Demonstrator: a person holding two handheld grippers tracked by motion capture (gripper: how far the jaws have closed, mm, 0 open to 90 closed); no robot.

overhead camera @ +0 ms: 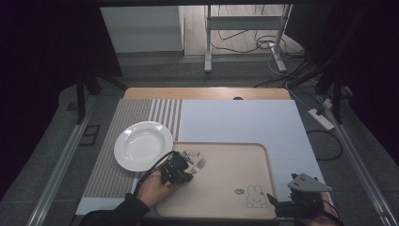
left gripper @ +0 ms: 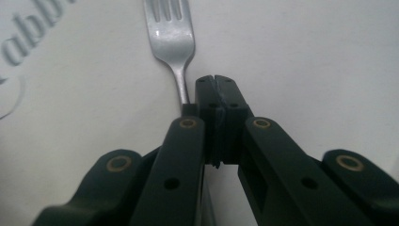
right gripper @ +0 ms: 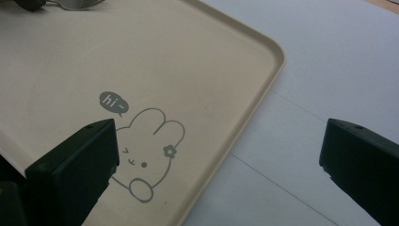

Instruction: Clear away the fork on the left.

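**Fork pickup from tray — grip check**

We see the fork (left gripper: 170, 35) lying flat on the beige tray (overhead camera: 244, 155), near its left end beside the white plate (overhead camera: 141, 145). Left gripper (left gripper: 217, 89) has its jaws closed together; the handle runs just beside them, and we cannot tell whether it is pinched. Right gripper (right gripper: 216, 155) stands wide, holding nothing. We judge the fork light, rigid, slick steel: best taken mid-handle.

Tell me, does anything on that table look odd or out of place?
Slightly: the left gripper has its jaws shut beside the fork handle, not around it. The fork lies on the tray, while the plate sits empty.
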